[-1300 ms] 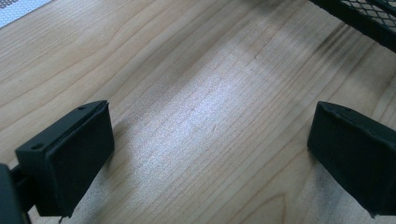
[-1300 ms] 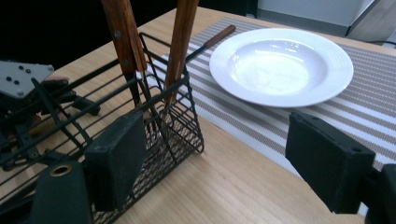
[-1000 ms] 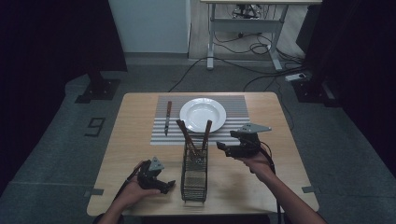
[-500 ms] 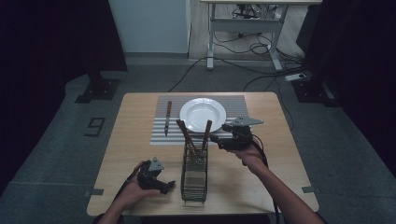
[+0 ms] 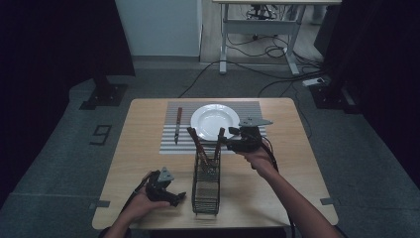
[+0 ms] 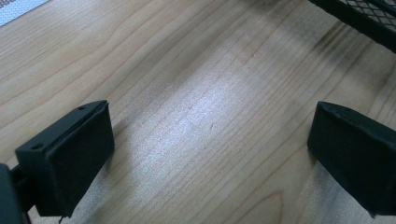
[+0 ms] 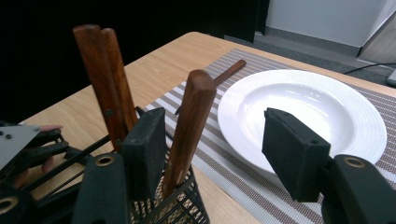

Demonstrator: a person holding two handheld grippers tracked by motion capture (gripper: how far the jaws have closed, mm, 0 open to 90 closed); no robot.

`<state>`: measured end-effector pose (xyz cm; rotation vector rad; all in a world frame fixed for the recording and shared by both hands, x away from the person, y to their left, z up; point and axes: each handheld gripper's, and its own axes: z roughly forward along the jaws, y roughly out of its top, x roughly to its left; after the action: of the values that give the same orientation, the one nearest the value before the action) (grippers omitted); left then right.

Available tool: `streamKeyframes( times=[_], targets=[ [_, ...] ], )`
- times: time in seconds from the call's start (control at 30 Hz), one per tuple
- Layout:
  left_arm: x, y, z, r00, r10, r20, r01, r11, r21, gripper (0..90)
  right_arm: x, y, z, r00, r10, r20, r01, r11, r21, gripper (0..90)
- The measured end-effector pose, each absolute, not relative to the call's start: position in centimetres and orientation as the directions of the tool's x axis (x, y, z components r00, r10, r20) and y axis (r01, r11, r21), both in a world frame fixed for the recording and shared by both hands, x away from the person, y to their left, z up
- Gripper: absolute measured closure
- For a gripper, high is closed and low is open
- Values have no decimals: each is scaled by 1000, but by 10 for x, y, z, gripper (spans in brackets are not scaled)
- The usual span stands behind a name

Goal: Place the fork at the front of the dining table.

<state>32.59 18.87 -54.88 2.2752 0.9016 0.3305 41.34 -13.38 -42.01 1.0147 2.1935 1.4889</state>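
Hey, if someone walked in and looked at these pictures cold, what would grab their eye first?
Probably the white plate on the striped placemat at the table's far middle, bright against the wood. Next, the black wire basket in front of it with wooden handles sticking up, and the right gripper open around one of them. The left gripper rests open near the table's near edge, left of the basket.

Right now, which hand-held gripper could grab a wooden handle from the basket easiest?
Probably the right hand-held gripper: its open jaws already flank a wooden handle in the basket. The left hand-held gripper sits low on the table.
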Motion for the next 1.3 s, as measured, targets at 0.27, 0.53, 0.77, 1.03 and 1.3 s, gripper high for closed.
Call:
streamKeyframes(
  times=[0.27,0.53,0.77,1.03,1.3],
  targets=[
    [326,189,-549,730,683,-7,516,-544,661,4,423,-126,-428,-730,659,180,408,209,889,546],
    [326,189,-549,730,683,-7,516,-545,661,4,424,-124,-431,-751,618,234,416,168,894,720],
    [326,189,-549,730,683,-7,516,-545,661,4,421,-126,-429,-747,606,273,433,131,892,784],
    [325,189,-549,732,681,-7,515,-546,660,4,415,-128,-419,-759,590,274,414,112,903,805],
    [325,189,-549,733,680,-5,514,-549,659,4,405,-137,-399,-770,584,256,352,55,935,805]
  ],
)
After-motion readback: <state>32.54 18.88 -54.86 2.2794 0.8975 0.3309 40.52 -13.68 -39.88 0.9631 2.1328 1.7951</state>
